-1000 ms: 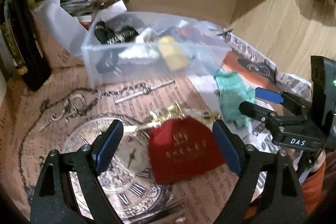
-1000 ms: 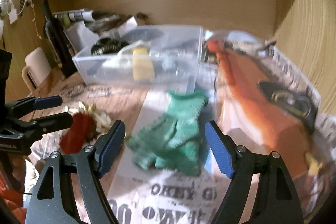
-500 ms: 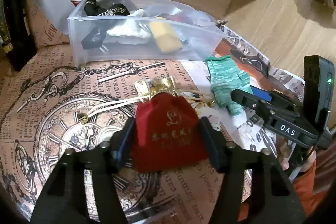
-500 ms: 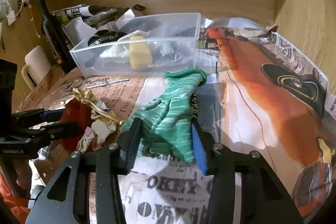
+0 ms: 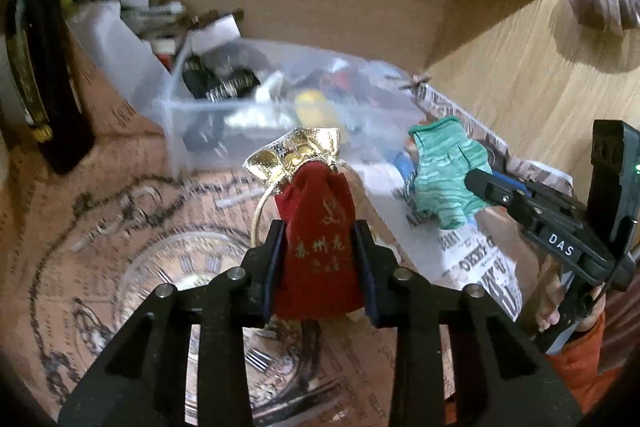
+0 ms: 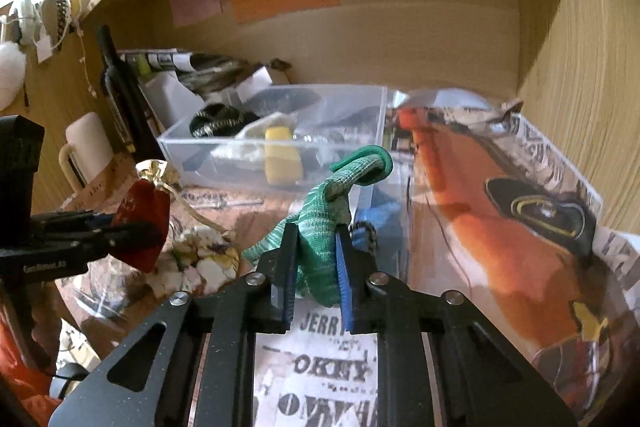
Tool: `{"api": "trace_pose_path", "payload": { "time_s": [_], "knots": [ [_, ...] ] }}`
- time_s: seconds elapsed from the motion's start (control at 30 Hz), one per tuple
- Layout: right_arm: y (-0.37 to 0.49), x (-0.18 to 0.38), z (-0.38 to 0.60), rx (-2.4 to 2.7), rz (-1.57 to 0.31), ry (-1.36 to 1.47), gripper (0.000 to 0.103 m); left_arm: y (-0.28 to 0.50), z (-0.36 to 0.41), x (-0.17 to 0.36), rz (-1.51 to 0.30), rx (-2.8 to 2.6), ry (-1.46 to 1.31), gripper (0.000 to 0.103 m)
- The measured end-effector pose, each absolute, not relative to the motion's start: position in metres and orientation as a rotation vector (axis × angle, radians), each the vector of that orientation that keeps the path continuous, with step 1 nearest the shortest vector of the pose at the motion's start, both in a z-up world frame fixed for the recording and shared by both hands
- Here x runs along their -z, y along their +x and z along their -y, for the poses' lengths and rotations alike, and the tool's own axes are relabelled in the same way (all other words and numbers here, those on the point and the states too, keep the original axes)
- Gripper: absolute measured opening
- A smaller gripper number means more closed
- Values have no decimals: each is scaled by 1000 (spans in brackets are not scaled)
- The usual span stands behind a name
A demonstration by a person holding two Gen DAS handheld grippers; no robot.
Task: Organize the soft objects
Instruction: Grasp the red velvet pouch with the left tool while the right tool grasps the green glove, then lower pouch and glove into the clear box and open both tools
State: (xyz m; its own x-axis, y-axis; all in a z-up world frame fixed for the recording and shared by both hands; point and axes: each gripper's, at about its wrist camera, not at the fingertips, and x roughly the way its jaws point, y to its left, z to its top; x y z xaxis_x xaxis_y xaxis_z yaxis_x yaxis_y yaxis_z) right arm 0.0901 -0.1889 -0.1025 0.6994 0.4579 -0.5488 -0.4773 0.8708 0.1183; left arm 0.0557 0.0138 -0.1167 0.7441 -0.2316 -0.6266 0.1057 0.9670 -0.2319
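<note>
My left gripper (image 5: 320,239) is shut on a red velvet pouch (image 5: 320,243) with a gold top and holds it lifted above the table; the pouch also shows in the right wrist view (image 6: 140,223). My right gripper (image 6: 316,247) is shut on a green knit glove (image 6: 332,203) and holds it raised; the glove (image 5: 448,167) and right gripper (image 5: 476,183) also show in the left wrist view. A clear plastic bin (image 5: 176,131) with several soft items stands behind both, also seen in the right wrist view (image 6: 372,99).
A dark bottle (image 5: 36,67) stands at the left, a white mug (image 6: 84,143) beside it. A floral pouch (image 6: 200,263) lies on the printed paper table cover (image 6: 336,367). Wooden cabinet walls (image 6: 580,67) close in at the back and right.
Both grippers closed on their objects and lifted them: the left raised the red pouch off the table, the right raised the green glove, which now hangs from the jaws.
</note>
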Motion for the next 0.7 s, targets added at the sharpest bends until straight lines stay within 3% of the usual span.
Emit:
{"api": "trace_pose_path", "payload": {
  "time_s": [0.7],
  "knots": [
    [135,33,168,-540,-372,-44,16,116,-30,37,-495,78,-121,33]
  ]
}}
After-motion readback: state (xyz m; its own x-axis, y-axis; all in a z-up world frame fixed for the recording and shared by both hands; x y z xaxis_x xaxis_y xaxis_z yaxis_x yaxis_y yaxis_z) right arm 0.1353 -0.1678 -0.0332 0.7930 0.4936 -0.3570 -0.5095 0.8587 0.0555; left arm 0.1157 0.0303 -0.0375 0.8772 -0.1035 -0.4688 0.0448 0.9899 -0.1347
